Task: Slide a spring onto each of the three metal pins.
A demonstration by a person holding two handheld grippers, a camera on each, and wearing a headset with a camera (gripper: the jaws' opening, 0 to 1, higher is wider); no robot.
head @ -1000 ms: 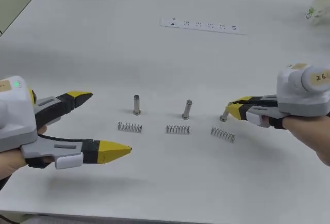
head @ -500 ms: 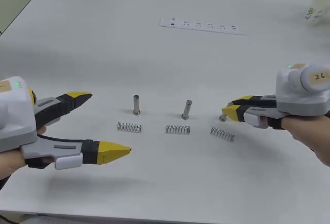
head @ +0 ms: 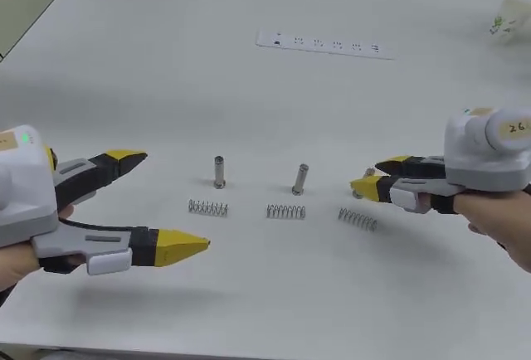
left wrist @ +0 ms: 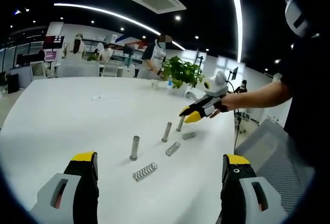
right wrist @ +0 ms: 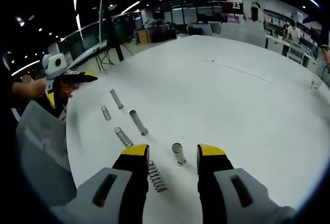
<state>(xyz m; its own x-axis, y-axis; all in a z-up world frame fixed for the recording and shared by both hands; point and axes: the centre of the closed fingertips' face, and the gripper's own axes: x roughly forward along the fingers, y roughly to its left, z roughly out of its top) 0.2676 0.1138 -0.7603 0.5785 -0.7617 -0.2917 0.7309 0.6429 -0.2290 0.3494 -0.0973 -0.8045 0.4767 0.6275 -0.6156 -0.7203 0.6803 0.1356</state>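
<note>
Three short metal pins stand upright in a row on the white table: left pin (head: 219,172), middle pin (head: 300,178), right pin (head: 367,176). A loose spring lies in front of each: (head: 207,207), (head: 286,211), (head: 358,219). My right gripper (head: 375,176) is open, its yellow tips on either side of the right pin (right wrist: 178,154), with the nearest spring (right wrist: 156,176) just beside the left jaw. My left gripper (head: 158,201) is wide open and holds nothing, left of the row and apart from the left pin (left wrist: 134,147) and its spring (left wrist: 145,171).
A white power strip (head: 323,43) lies flat at the far middle of the table. A small plastic-wrapped item (head: 508,16) sits at the far right edge. People and a potted plant (left wrist: 180,72) are beyond the table's far end.
My right gripper has edged a little lower and nearer, so its tips now flank the right pin. The left gripper has stayed where it was, open.
</note>
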